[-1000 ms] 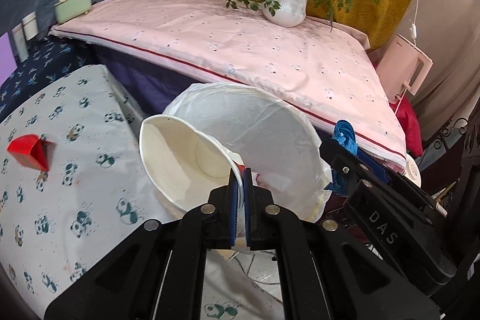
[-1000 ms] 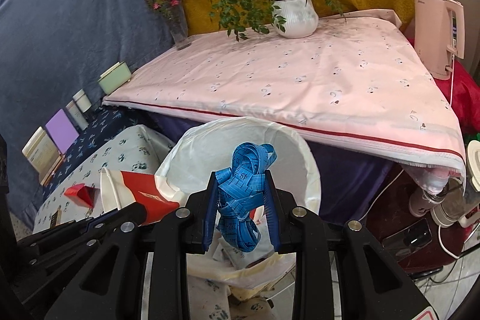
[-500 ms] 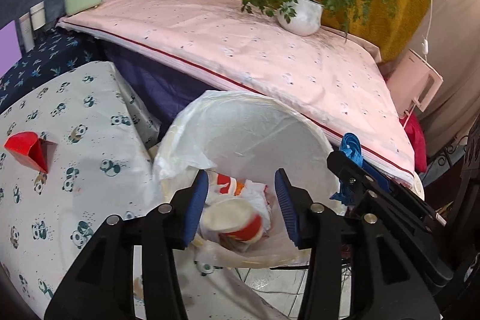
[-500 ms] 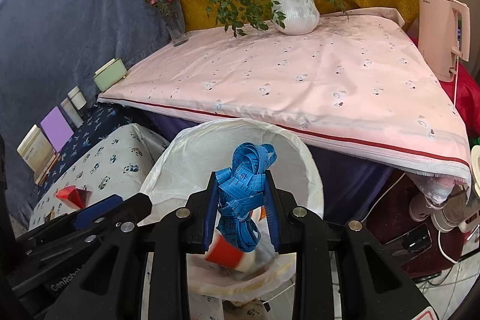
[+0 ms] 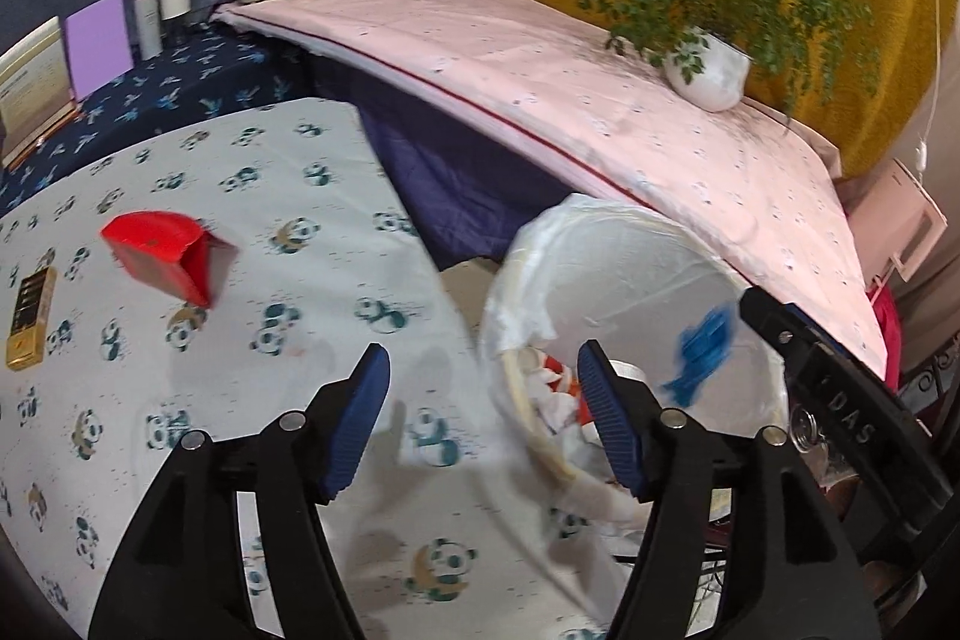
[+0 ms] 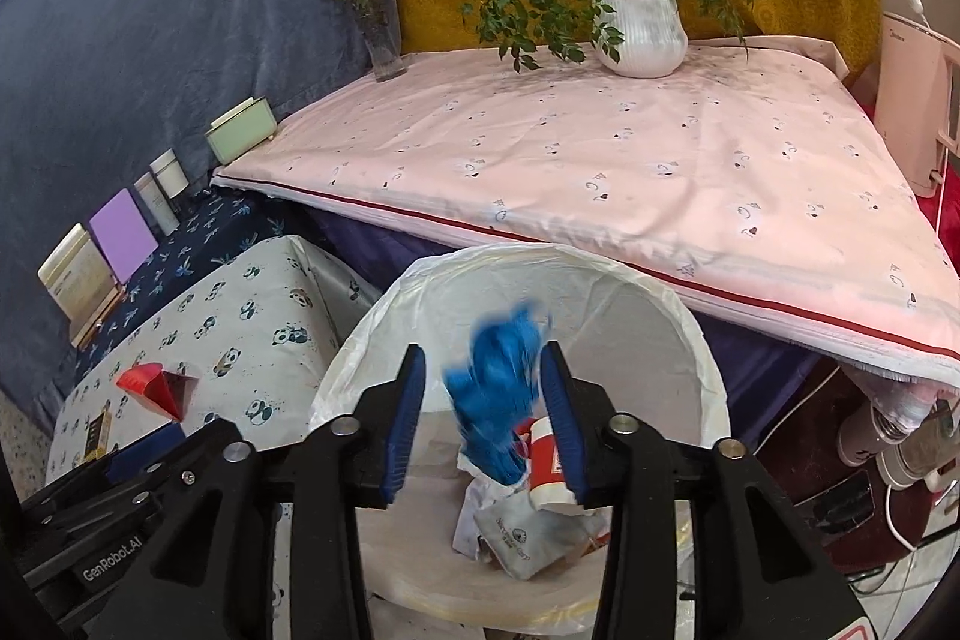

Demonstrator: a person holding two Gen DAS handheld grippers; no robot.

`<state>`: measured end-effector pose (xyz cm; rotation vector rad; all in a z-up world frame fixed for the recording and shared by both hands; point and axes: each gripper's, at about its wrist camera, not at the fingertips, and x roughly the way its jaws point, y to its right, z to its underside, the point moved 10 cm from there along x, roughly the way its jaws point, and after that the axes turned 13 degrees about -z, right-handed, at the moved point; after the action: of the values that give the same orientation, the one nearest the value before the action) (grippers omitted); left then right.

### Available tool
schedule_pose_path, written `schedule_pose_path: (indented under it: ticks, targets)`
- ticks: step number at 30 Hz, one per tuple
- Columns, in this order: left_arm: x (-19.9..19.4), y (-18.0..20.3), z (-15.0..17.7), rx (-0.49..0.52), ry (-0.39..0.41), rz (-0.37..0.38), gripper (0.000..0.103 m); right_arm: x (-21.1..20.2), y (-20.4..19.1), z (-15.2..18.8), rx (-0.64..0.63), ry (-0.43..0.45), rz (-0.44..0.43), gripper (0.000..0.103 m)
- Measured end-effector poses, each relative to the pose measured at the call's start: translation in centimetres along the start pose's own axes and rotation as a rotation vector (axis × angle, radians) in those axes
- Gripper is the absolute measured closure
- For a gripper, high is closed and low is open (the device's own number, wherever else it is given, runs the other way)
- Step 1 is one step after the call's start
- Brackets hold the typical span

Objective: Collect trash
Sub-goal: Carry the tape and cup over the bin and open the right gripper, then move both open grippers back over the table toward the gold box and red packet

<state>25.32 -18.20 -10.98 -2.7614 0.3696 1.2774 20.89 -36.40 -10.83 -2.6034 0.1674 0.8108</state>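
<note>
A white bin lined with a plastic bag (image 6: 690, 340) stands beside the panda-cloth table (image 5: 252, 244); it also shows in the left wrist view (image 5: 648, 244). My right gripper (image 6: 483, 424) is open above the bin. A blue tape bundle (image 6: 498, 394) is blurred between its jaws, loose and falling; it also shows in the left wrist view (image 5: 705, 346). A red-and-white paper cup (image 6: 549, 469) and crumpled wrappers (image 6: 528, 532) lie in the bin. My left gripper (image 5: 483, 418) is open and empty over the table edge. A red folded carton (image 5: 165, 256) lies on the table.
A gold-black flat item (image 5: 27, 316) lies at the table's left edge. A pink-sheeted surface (image 6: 600, 160) behind the bin holds a potted plant (image 6: 642, 34), a flower vase (image 6: 384, 46) and a green box (image 6: 240, 139). A pink appliance (image 6: 912, 100) stands right. Books (image 5: 96, 37) lean far left.
My left gripper let go of the paper cup into the bin, opened wide and swung left over the table. My right gripper opened and the blue tape bundle is dropping.
</note>
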Motion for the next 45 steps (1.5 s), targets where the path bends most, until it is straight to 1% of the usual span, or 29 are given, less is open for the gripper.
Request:
schedule_pose_path:
  ticks: [4,6,9,22,25,29,32,34,36,38,42,45]
  targets:
    - [-0.1,-2.3,0.0,-0.037,-0.002,-0.027,0.04,0.0,-0.7,-0.3,-0.001,0.003,0.0,0.059]
    - [-0.3,-3.8,0.0,-0.058,0.007,-0.048,0.035,-0.2,-1.3,-0.3,0.0,0.005,-0.007,0.059]
    - [-0.6,-5.8,0.1,-0.088,0.017,-0.087,0.031,-0.2,-2.7,0.0,-0.013,0.001,-0.024,0.059]
    - [-2.1,-17.3,1.8,-0.226,0.012,-0.222,0.029,1.4,-13.3,3.9,-0.132,-0.08,-0.144,0.057]
    - [-2.6,-20.0,2.4,-0.263,0.009,-0.253,0.027,1.7,-15.7,4.6,-0.147,-0.098,-0.174,0.057]
    - [-3.5,-23.5,3.0,-0.288,0.021,-0.322,0.026,1.9,-19.0,5.6,-0.189,-0.118,-0.211,0.057]
    - [-3.8,-25.8,3.6,-0.316,0.015,-0.345,0.026,2.3,-21.4,6.4,-0.22,-0.135,-0.237,0.057]
    - [-3.9,-27.1,3.8,-0.332,0.012,-0.364,0.025,2.6,-22.7,6.9,-0.237,-0.145,-0.25,0.057]
    - [-3.9,-28.6,4.2,-0.348,0.005,-0.386,0.02,2.8,-24.0,7.4,-0.251,-0.155,-0.262,0.057]
    - [-3.9,-29.5,4.4,-0.356,0.001,-0.398,0.017,3.1,-25.0,7.8,-0.263,-0.161,-0.273,0.057]
    - [-3.6,-31.4,4.7,-0.362,-0.005,-0.433,0.016,4.1,-26.7,8.5,-0.269,-0.182,-0.293,0.057]
    - [-3.1,-32.8,5.1,-0.393,-0.019,-0.444,0.014,5.1,-27.6,8.9,-0.277,-0.196,-0.301,0.057]
